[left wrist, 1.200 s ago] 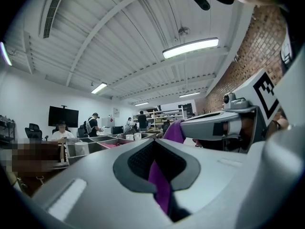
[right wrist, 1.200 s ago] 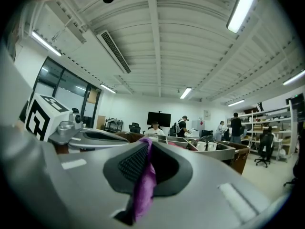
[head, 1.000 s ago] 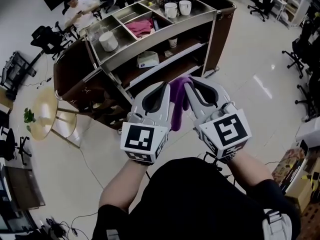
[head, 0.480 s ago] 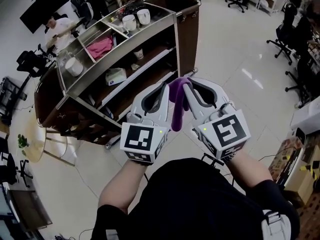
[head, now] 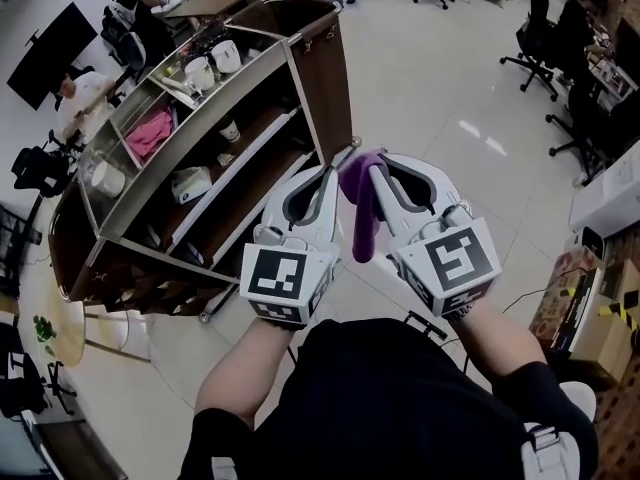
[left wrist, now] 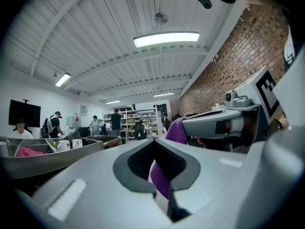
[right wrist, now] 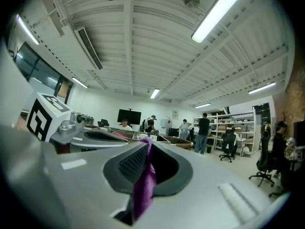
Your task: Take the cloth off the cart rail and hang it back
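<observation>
Seen from the head view, the pale floor (head: 450, 98) fills the right half of the frame. The cart (head: 322, 68), which sat across the upper centre a second ago, has swung to the upper left, and its brown end panel now points toward me. I read that as the person stepping around the cart's end, not as the cart rolling.

Both tools stay side by side at frame centre, unchanged through the turn. The left tool (head: 326, 176) is clamped narrow on one part of the purple cloth (head: 366, 228), and its own view shows the fabric pinched in the throat of the jaws. The right tool (head: 378, 173) is closed just as tightly on the cloth's top fold, with a purple strip running down between its pads.

The cloth itself is clear of the cart. It is bunched between the two tool tips and hangs as a loose tail over bare floor, just right of the end panel and touching nothing else.

I judge the first half of the job done: the cloth is off and under control. The hang-back is yet to start, and which of the cart's bars the cloth belongs on I cannot tell from this steep angle.

Smaller still, in the upper left, a pink cloth (head: 150, 133) lies in a top tray, and two mugs (head: 212, 63) stand beyond it.
</observation>
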Demonstrator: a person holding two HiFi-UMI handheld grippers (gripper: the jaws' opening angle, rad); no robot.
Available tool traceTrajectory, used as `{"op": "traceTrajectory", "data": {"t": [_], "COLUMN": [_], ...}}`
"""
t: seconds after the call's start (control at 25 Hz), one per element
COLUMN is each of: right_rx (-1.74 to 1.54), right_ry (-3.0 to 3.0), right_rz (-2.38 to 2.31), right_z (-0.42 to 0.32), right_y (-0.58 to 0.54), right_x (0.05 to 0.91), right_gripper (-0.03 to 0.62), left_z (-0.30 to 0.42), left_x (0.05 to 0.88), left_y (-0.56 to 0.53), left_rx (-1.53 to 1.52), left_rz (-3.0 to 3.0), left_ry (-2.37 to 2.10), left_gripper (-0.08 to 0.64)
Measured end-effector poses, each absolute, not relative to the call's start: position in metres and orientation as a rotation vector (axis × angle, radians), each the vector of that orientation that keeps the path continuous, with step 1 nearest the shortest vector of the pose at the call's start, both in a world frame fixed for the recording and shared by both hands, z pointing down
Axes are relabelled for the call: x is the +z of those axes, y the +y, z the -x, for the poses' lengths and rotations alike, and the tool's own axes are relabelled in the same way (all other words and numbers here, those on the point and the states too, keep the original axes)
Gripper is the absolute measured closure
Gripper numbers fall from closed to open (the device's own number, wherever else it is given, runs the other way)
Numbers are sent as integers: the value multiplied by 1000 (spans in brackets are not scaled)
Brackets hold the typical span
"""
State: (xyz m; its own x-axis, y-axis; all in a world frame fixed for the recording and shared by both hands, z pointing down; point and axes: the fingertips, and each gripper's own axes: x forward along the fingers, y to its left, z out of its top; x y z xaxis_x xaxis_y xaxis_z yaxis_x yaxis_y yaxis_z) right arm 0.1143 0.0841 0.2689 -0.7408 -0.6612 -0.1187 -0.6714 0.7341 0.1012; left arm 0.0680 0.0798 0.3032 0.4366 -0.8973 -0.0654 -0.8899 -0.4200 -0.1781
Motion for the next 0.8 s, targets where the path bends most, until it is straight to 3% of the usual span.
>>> {"op": "traceTrajectory", "data": {"t": [0.36,0.8], "right_rx": [211,95], "right_ry": [2815,2855], "right_rz": [1193,1310], "right_z": [-138,-114], "right_y": [39,-58], "right_x": [277,286], "right_gripper": [578,578], "left_z": [-94,-66], "left_x": [313,315], "left_y": [31,-72], "left_rx": [-54,-22], "left_rz": [2548,2571], "left_ry": [1490,1461], "left_gripper": [561,561]}}
